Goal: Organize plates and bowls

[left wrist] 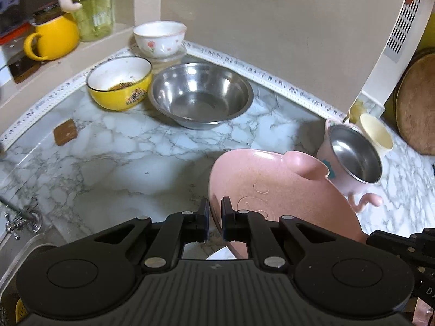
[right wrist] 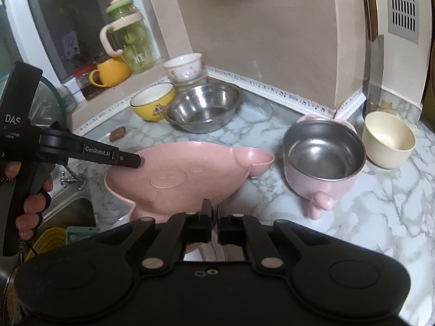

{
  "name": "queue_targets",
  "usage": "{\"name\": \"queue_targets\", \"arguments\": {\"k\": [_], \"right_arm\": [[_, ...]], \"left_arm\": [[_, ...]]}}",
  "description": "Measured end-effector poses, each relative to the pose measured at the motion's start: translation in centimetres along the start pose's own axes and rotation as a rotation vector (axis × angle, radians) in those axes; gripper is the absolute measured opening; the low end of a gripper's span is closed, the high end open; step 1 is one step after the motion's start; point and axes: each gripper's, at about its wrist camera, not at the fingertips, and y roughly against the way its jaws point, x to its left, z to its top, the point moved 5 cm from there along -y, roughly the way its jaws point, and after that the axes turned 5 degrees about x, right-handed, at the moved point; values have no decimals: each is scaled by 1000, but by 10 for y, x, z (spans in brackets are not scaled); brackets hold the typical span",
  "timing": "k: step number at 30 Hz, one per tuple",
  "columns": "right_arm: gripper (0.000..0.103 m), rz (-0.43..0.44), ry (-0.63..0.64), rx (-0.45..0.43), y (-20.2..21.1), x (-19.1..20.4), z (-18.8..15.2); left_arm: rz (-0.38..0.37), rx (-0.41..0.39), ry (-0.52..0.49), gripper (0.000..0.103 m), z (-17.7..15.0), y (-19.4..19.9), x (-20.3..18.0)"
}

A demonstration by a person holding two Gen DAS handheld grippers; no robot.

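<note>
Left wrist view: left gripper (left wrist: pixel 215 212) fingers narrow, clamping rim of pink pig-shaped plate (left wrist: pixel 272 190), lifted over counter (left wrist: pixel 122 149). Right gripper (right wrist: pixel 214 225) fingers nip near rim. Step: carrying plate. Next: pick stacking spot, level it.

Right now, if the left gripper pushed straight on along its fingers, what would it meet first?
The left gripper is already clamped on the pink plate. Past the plate's rim, the marble counter lies bare ahead, then probably the steel bowl by the wall, though the fisheye view makes depth uncertain.
</note>
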Motion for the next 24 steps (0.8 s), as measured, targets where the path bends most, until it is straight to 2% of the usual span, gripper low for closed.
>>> {"name": "queue_targets", "arguments": {"k": [3,9,24], "right_arm": [[5,12,31,-18,11,8,-1],[5,26,77,-27,26,19,-13],[4,77,153,-16,37,38,-52]], "left_arm": [[-1,-35,18,7,-10,16,2],[9,-57,55,7,-33,33,3],[9,-83,141,7,-86,44,16]]}}
